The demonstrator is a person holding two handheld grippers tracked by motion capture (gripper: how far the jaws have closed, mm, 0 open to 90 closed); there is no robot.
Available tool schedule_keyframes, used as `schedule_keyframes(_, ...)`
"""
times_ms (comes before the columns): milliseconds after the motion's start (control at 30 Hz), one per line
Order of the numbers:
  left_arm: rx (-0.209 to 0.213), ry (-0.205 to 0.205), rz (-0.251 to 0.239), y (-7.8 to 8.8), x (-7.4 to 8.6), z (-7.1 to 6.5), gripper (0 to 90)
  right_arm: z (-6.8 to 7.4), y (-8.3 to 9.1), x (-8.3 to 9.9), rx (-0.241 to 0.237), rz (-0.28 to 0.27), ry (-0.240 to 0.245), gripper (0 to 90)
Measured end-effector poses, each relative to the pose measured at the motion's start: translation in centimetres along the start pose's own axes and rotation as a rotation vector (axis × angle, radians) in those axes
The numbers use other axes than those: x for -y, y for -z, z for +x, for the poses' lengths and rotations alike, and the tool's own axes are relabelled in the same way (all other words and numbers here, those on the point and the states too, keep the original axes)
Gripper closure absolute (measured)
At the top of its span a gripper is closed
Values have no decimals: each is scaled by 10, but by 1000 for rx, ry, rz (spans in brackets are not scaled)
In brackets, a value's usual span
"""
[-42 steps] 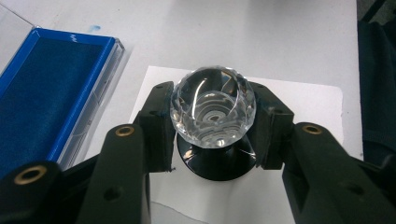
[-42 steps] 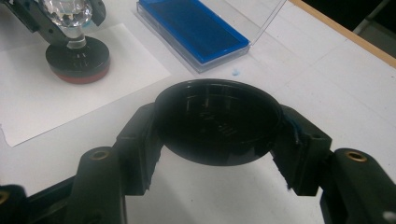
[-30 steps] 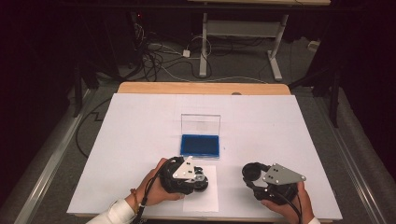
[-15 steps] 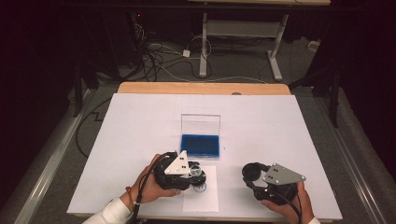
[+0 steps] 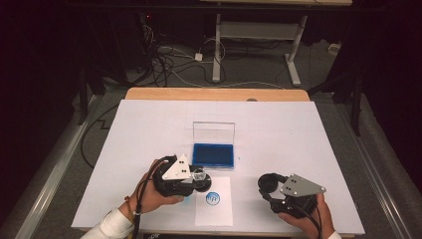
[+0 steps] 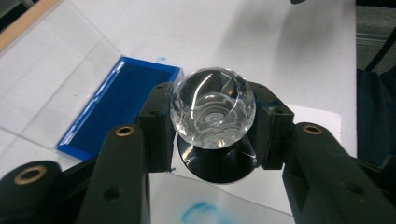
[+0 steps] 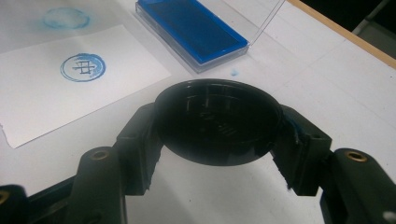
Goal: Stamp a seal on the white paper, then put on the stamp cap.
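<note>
The blue ink pad (image 5: 213,155) lies in a shallow rectangular tray near the middle of the white desk (image 5: 298,134), its clear plastic lid (image 5: 214,132) standing upright along the far edge.

Just in front of the ink pad, the left hand-held gripper (image 5: 199,177) is closed on a stamp (image 6: 213,109). Its 2 black jaws clamp a clear faceted knob, round and glassy, above a glossy black disc-shaped base.

Under and beside that stamp lies a white paper sheet (image 5: 214,204), touching the desk, with a round blue printed mark (image 5: 213,198) on its matte surface. A fainter blue smudge ring (image 7: 66,18) marks the desk beside the sheet.

To the right of the ink pad and nearer the person, the right hand-held gripper (image 5: 268,185) is clamped on a smooth, shiny black dome-shaped cap (image 7: 218,122), round in outline. A small blue fleck (image 7: 232,72) sits on the desk just beside the ink pad's tray.
</note>
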State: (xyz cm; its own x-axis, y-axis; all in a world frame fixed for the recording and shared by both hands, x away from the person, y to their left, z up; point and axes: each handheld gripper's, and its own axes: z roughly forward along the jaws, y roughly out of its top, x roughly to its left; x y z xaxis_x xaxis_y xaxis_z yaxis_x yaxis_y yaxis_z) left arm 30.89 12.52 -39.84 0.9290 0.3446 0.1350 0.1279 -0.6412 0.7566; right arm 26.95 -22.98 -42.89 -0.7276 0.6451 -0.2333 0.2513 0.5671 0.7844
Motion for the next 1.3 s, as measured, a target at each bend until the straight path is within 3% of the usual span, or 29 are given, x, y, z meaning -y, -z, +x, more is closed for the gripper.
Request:
schedule_keyframes(67, -20, 6, 5, 2, 1, 2, 545, 0, -1, 0, -1, 0, -4, 388)
schedule_keyframes(567, -43, 38, -21, 15, 6, 13, 545, 0, -5, -1, -19, 2, 3, 388)
schedule_keyframes(1133, -76, 76, -30, 28, 16, 16, 545, 2, -16, -8, -61, 6, 31, 388)
schedule_keyframes(1300, -58, 96, -64, 34, 17, 18, 546, 2, -18, -9, -75, -4, 30, 388)
